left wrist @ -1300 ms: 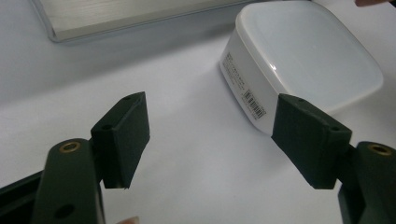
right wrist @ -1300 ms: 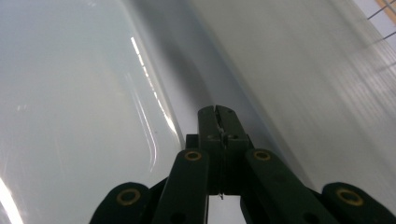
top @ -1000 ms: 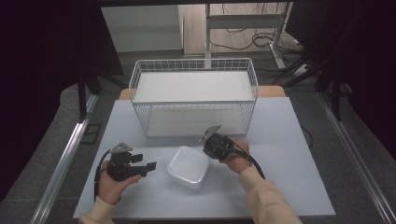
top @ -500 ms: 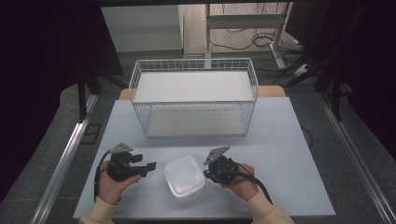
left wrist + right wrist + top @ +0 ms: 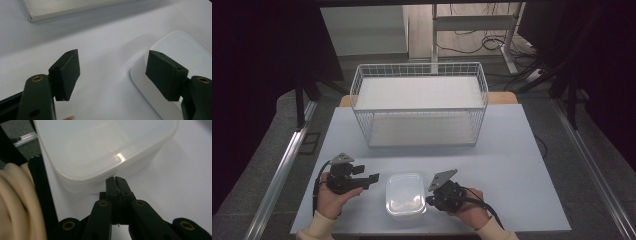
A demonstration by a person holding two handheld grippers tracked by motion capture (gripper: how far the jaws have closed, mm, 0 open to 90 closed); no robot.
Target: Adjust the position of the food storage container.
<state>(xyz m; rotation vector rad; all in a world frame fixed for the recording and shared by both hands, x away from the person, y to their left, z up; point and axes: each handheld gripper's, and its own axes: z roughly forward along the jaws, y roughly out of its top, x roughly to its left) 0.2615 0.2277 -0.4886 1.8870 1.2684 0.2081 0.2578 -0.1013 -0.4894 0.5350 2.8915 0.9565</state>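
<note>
The right claw has its jaws pressed together with nothing visible between them, its tip touching or just short of the near wall of the translucent white rounded-rectangular plastic container with a lid, just under the lid's rim. On the far side of that container from the right claw sits the left claw, jaws spread wide and holding nothing; the container's rounded corner lies just ahead of and under its right-hand jaw. Both rest low over the pale grey surface. The step in hand looks like getting hold of the container, perhaps to lift it. To do that well, the right claw should part its jaws before advancing, then bite the lid rim squarely, while the left claw slides in so the corner sits between its jaws. Well beyond both claws stands the white wire basket
</note>
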